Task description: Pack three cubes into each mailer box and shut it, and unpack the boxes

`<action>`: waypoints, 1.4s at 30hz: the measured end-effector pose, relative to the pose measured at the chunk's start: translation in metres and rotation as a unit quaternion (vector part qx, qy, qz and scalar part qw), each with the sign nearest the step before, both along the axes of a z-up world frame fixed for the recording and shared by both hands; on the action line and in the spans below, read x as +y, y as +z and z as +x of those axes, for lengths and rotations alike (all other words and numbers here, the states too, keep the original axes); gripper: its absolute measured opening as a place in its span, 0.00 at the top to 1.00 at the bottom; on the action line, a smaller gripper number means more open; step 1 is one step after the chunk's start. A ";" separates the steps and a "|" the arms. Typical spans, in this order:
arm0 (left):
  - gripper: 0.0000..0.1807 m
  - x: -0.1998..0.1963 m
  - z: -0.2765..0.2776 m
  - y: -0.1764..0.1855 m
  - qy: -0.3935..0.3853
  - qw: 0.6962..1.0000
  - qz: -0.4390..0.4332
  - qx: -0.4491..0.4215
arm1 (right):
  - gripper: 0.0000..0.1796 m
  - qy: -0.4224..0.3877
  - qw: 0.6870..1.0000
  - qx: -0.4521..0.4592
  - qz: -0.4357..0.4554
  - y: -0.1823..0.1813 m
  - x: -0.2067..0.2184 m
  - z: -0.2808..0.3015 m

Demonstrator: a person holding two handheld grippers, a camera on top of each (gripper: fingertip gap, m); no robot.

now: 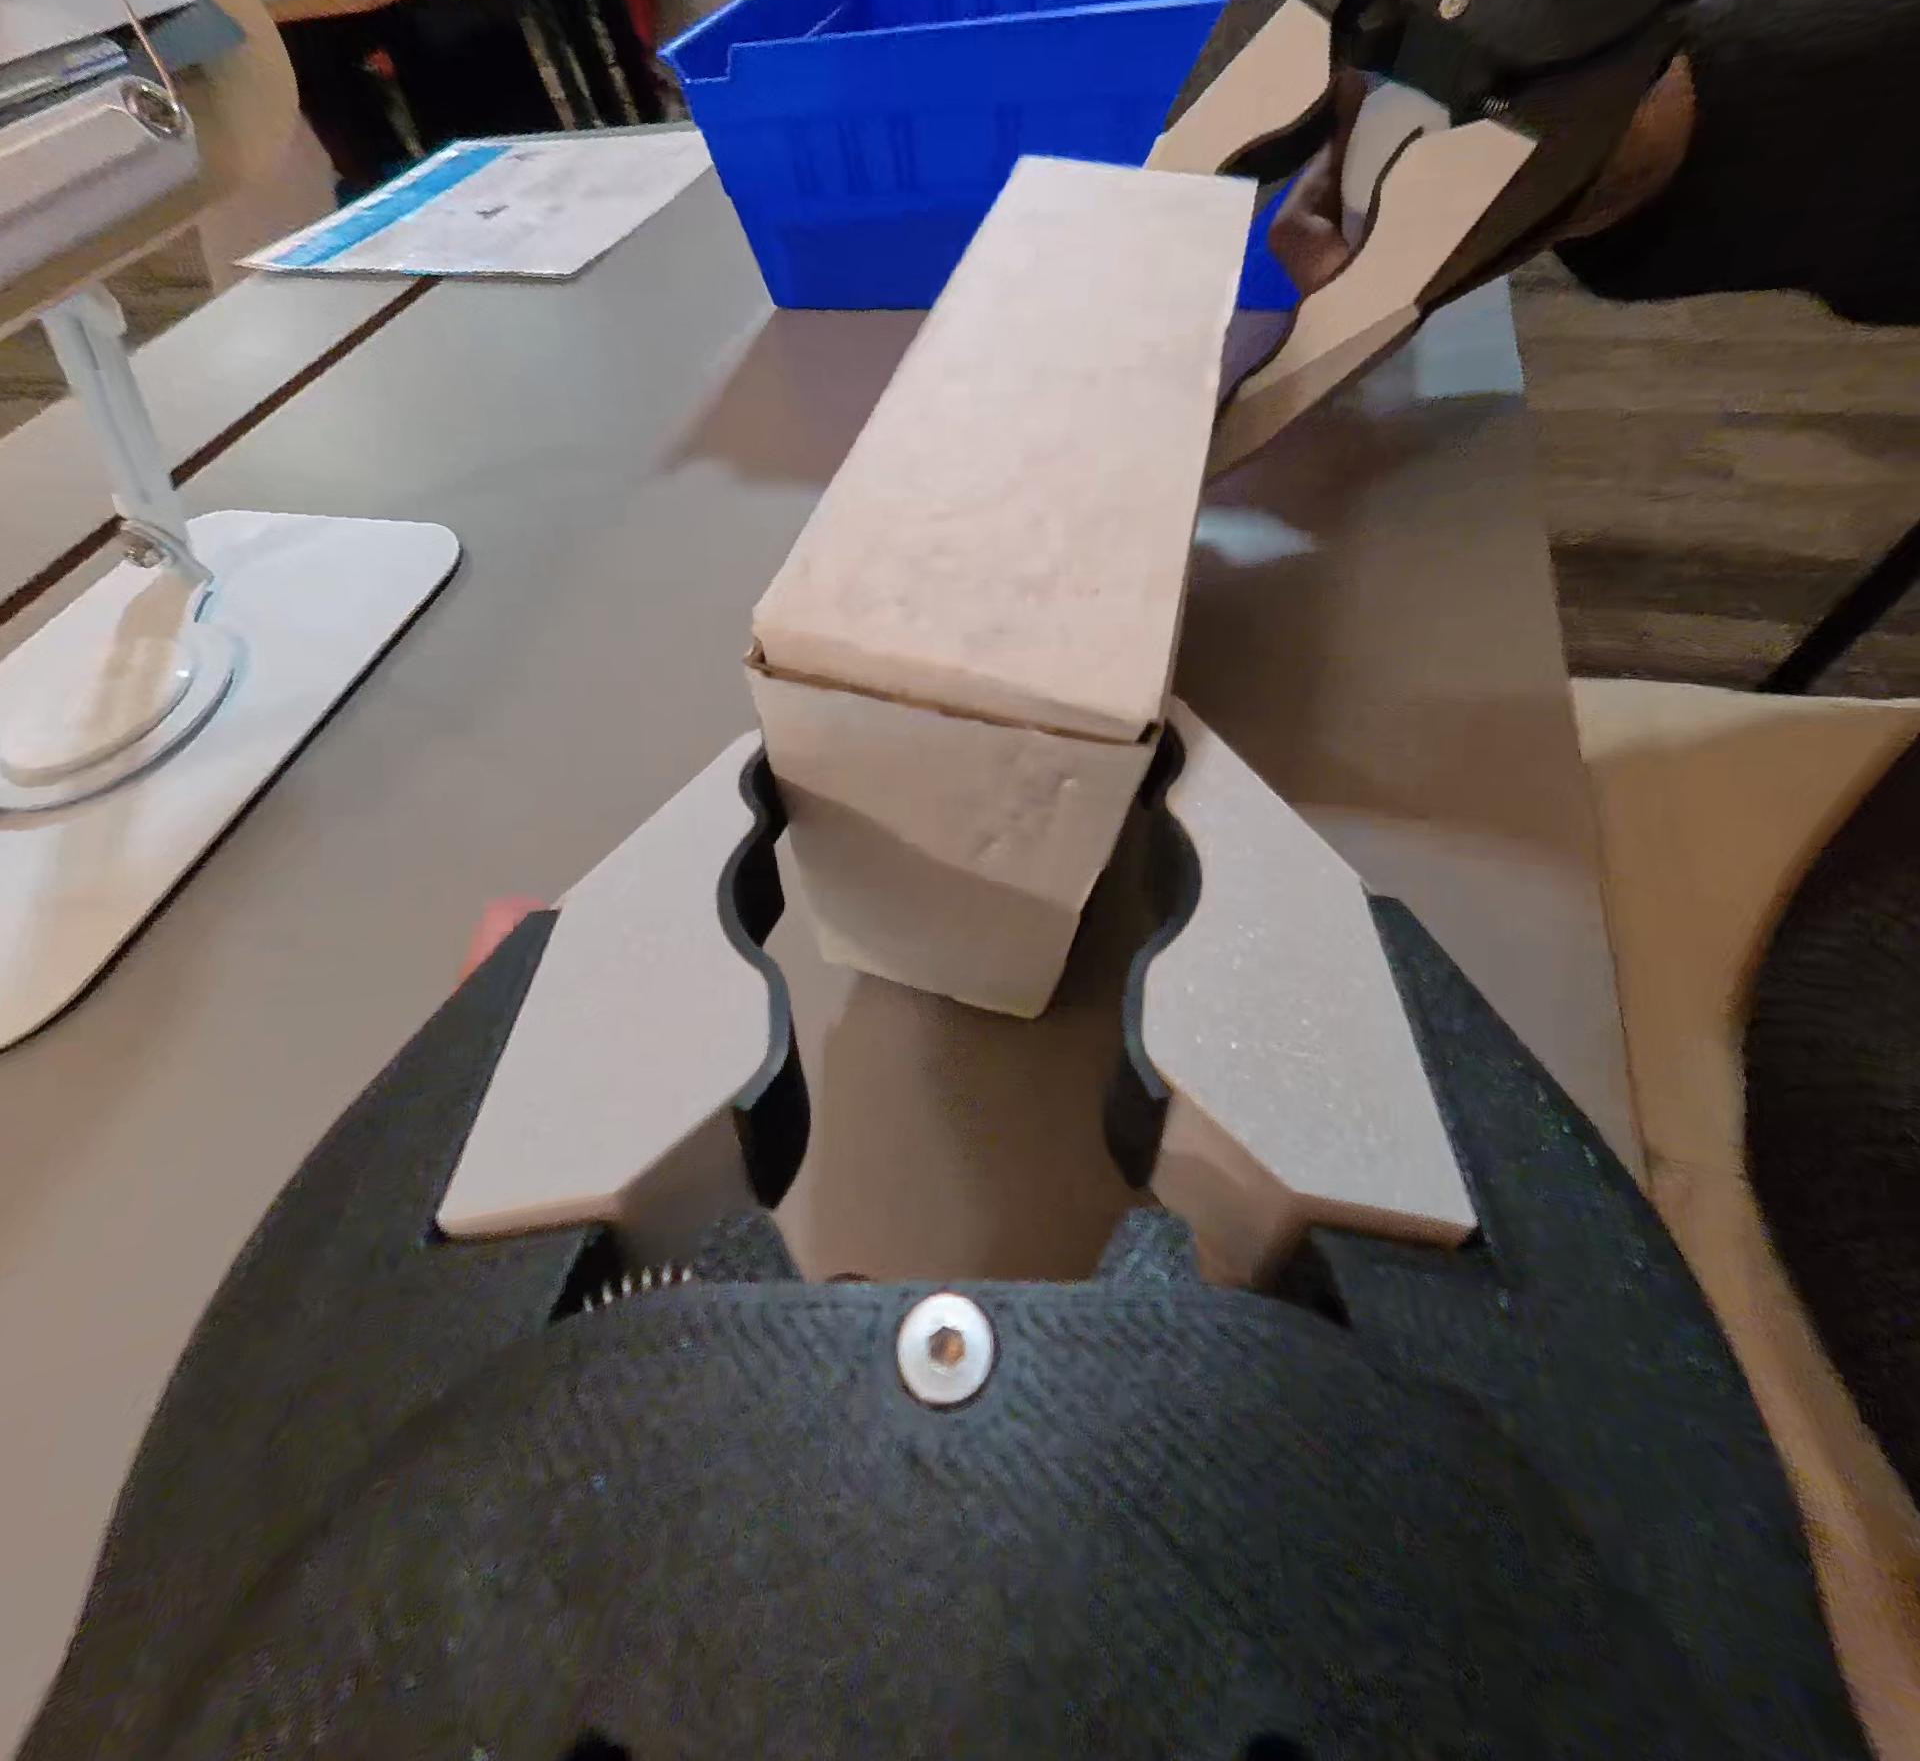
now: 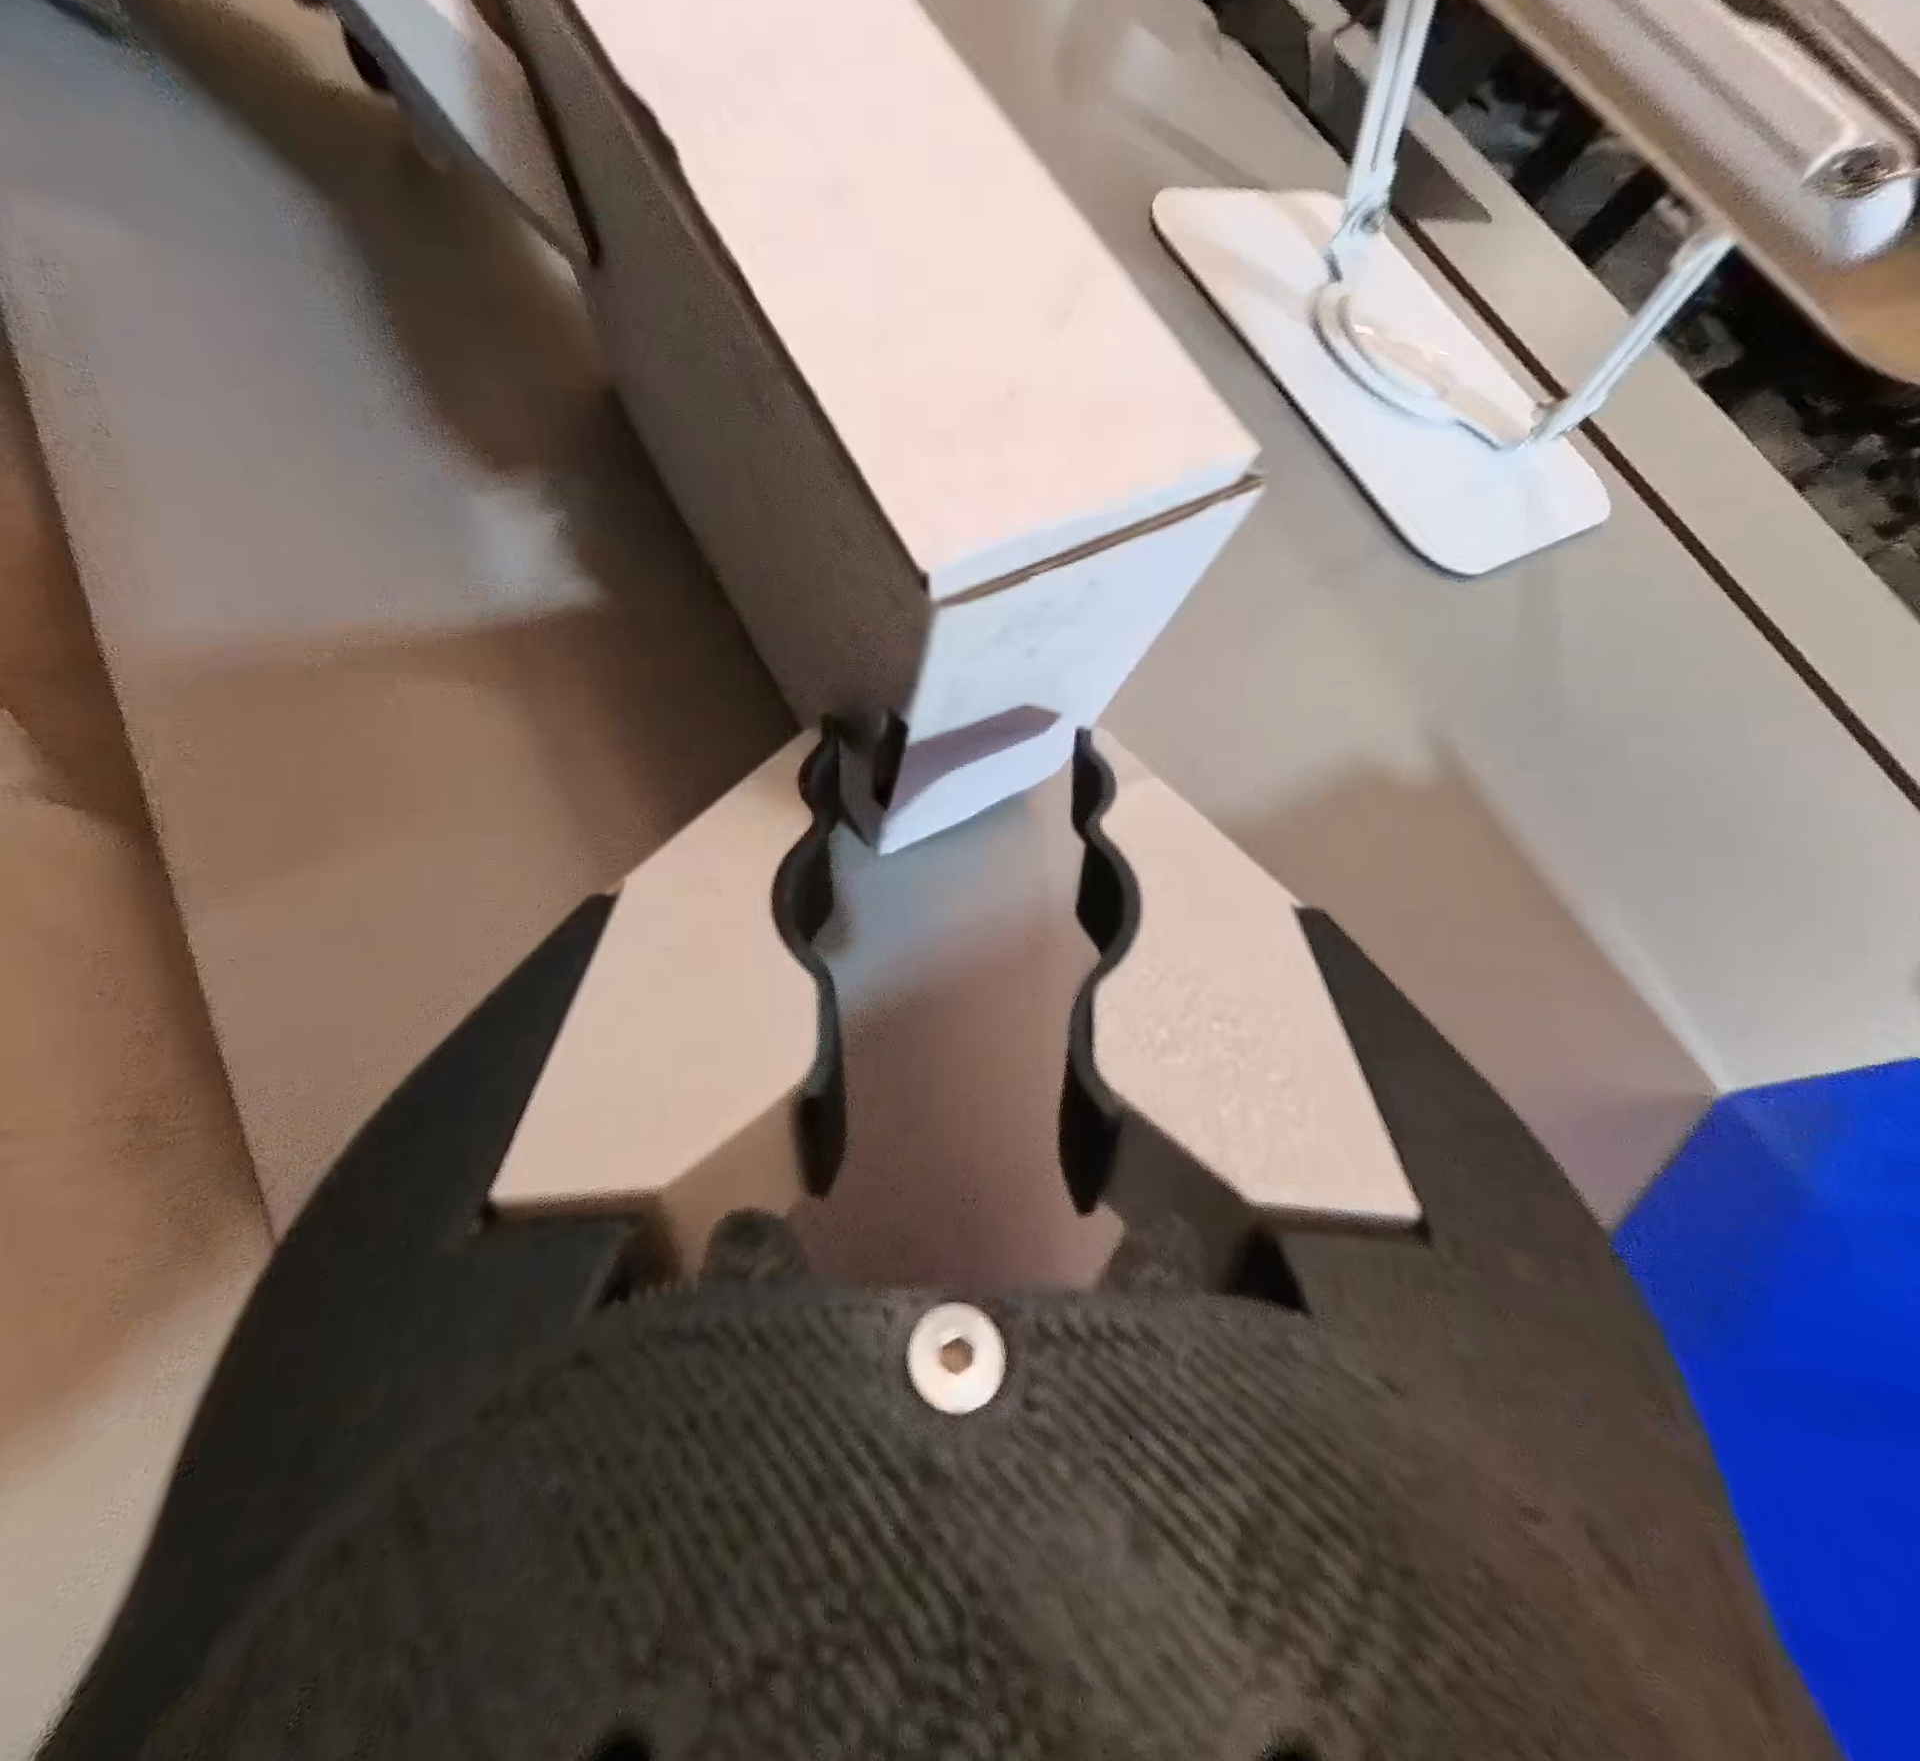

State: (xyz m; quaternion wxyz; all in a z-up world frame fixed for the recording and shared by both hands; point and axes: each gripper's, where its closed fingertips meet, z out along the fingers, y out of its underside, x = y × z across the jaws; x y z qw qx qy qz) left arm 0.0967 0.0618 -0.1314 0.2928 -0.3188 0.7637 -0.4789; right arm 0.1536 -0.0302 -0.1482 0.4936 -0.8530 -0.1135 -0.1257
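Note:
A long closed cardboard mailer box (image 1: pixel 1018 464) lies lengthwise on the grey table (image 1: pixel 540 485). My left gripper (image 1: pixel 961 776) is shut on its near end, with one finger on each side wall. My right gripper (image 2: pixel 961 755) is at the box's far end (image 2: pixel 883 309). Its jaws are apart and the tips flank the lower part of the end face. Its left fingertip (image 2: pixel 836 776) touches the box corner. The right gripper also shows in the left wrist view (image 1: pixel 1288 194), at the far right corner of the box. No cubes are in view.
A blue plastic bin (image 1: pixel 935 101) stands just beyond the box and shows at the right edge of the right wrist view (image 2: pixel 1787 1348). A white stand base (image 1: pixel 208 672) (image 2: pixel 1382 381) sits on the left of the table. A paper sheet (image 1: pixel 488 205) lies behind it. Flat cardboard (image 1: pixel 1745 828) lies at the right.

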 end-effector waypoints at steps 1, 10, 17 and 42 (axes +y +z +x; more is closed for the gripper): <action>0.63 -0.002 0.000 0.000 0.002 1.000 0.013 -0.007 | 0.76 0.001 1.000 -0.010 -0.009 -0.004 0.001 -0.001; 0.64 -0.004 0.003 0.008 0.040 0.999 0.010 -0.036 | 0.75 -0.057 0.994 -0.085 -0.036 0.000 -0.007 0.021; 0.64 0.004 0.005 0.012 0.088 0.995 0.025 -0.045 | 0.72 -0.135 0.981 -0.123 0.066 0.059 -0.007 0.025; 0.64 -0.011 -0.010 0.021 0.133 0.984 0.086 -0.076 | 0.83 -0.017 0.884 -0.458 0.086 0.081 0.025 -0.055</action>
